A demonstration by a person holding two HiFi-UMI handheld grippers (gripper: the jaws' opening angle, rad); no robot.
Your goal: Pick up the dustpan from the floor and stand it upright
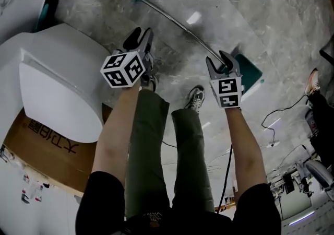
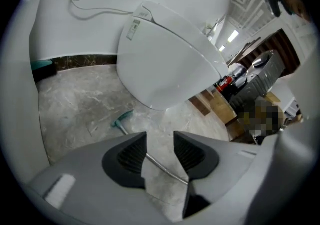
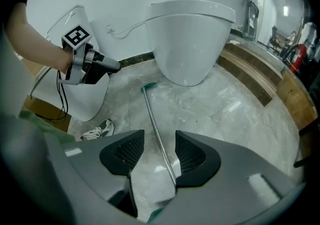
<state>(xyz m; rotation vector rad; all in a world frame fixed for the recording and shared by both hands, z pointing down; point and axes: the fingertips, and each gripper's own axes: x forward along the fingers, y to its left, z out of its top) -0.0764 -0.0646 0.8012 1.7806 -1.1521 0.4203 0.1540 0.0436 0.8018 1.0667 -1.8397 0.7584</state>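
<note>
Grey marbled floor carries the dustpan. It lies flat, with its teal pan just beside the right gripper and its thin metal handle running away to a teal end grip. Both grippers stand spread wide and hold nothing. In the right gripper view the handle shows through the gap between the jaws, closer to the right-hand pad, and neither pad presses on it. The left gripper frames another stretch of the handle lying on the floor beyond it. Only the head view shows the pan's shape and a cardboard box under a white toilet. Only the right gripper view shows the left gripper from the side, above a shoe.
</note>
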